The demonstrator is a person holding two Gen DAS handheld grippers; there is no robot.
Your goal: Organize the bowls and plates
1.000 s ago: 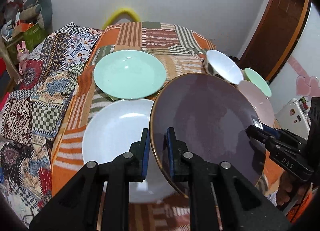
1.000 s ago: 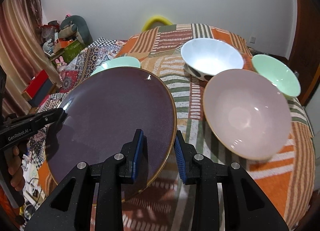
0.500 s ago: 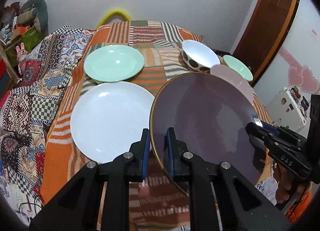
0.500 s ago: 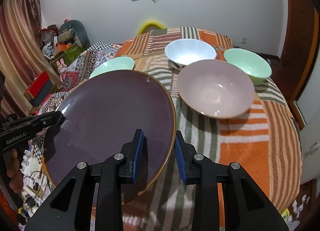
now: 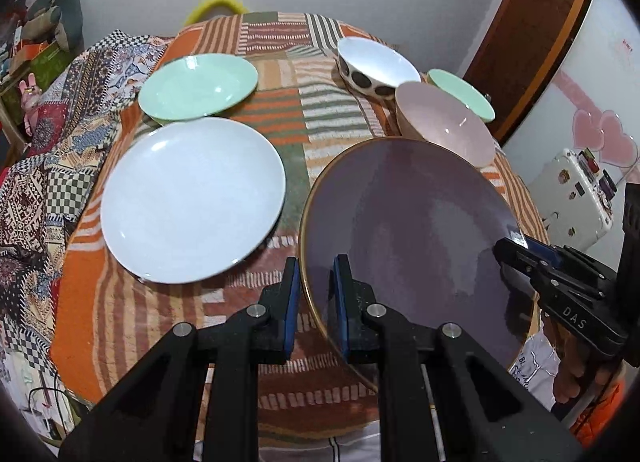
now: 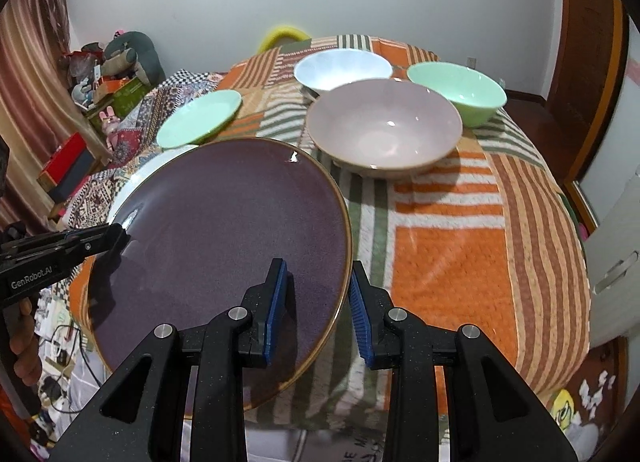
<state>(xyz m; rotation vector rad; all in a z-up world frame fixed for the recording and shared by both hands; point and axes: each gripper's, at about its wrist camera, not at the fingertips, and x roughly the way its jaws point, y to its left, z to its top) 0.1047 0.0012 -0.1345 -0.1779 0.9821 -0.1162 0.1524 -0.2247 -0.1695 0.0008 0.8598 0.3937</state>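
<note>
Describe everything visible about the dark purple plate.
The dark purple plate is large, round and glossy, seemingly glazed ceramic, with a thin golden-brown rim. It is lifted above the striped tablecloth, tilted. The left gripper pinches its left edge and the right gripper straddles its right edge. Nothing lies on it.

The held plate is dark purple with a thin gold rim. A white plate and a mint green plate lie on a tablecloth of orange, white, green and brown striped patches. One bowl is pale pink, one mint green, one white with black spots outside. Both grippers, left and right, are black with blue pads.
</note>
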